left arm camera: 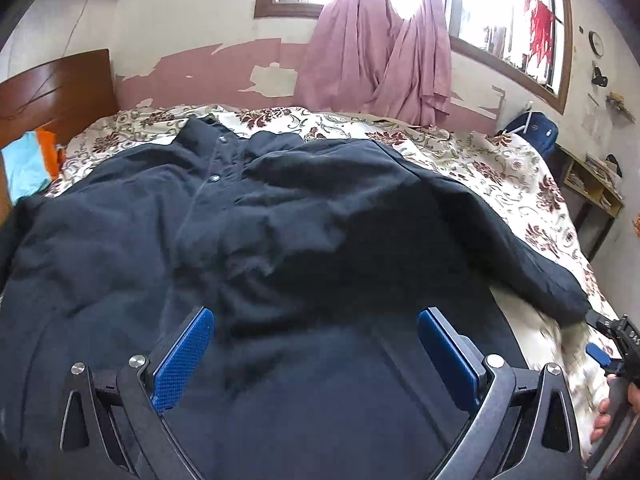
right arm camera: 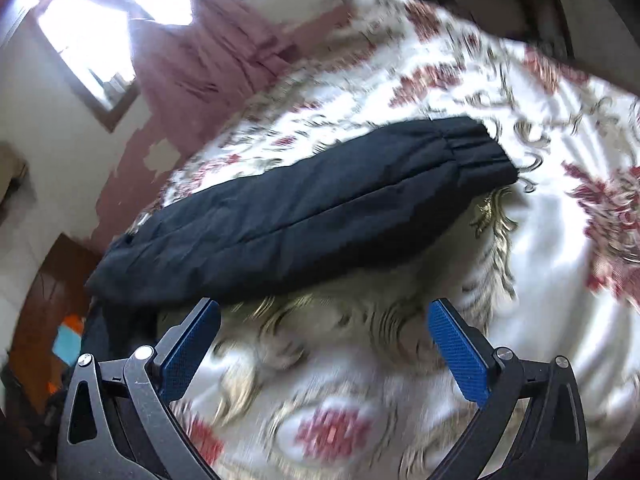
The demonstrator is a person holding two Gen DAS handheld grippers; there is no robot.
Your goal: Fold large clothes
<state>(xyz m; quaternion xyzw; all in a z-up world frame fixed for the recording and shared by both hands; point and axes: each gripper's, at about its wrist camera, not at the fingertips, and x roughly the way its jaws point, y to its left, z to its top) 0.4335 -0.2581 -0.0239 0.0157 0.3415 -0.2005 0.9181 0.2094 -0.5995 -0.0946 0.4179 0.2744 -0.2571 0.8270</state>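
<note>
A large dark navy jacket point(left arm camera: 256, 224) lies spread on a floral bedspread point(left arm camera: 512, 176), snap front up. Its right sleeve point(left arm camera: 536, 264) stretches toward the bed's right edge. My left gripper point(left arm camera: 316, 356) is open and empty, hovering just above the jacket's lower body. In the right wrist view the sleeve point(right arm camera: 304, 216) lies straight across the bedspread point(right arm camera: 540, 280), with its gathered cuff point(right arm camera: 480, 148) at the right. My right gripper point(right arm camera: 324, 348) is open and empty just short of the sleeve's near edge. It also shows in the left wrist view point(left arm camera: 604, 340) at the sleeve's cuff.
A wooden headboard point(left arm camera: 56, 92) stands at the left with turquoise and orange cloth point(left arm camera: 28, 164) beside it. Pink curtains point(left arm camera: 380, 52) hang at the window behind the bed. A wooden shelf point(left arm camera: 592, 188) and a blue bag point(left arm camera: 532, 132) stand to the right.
</note>
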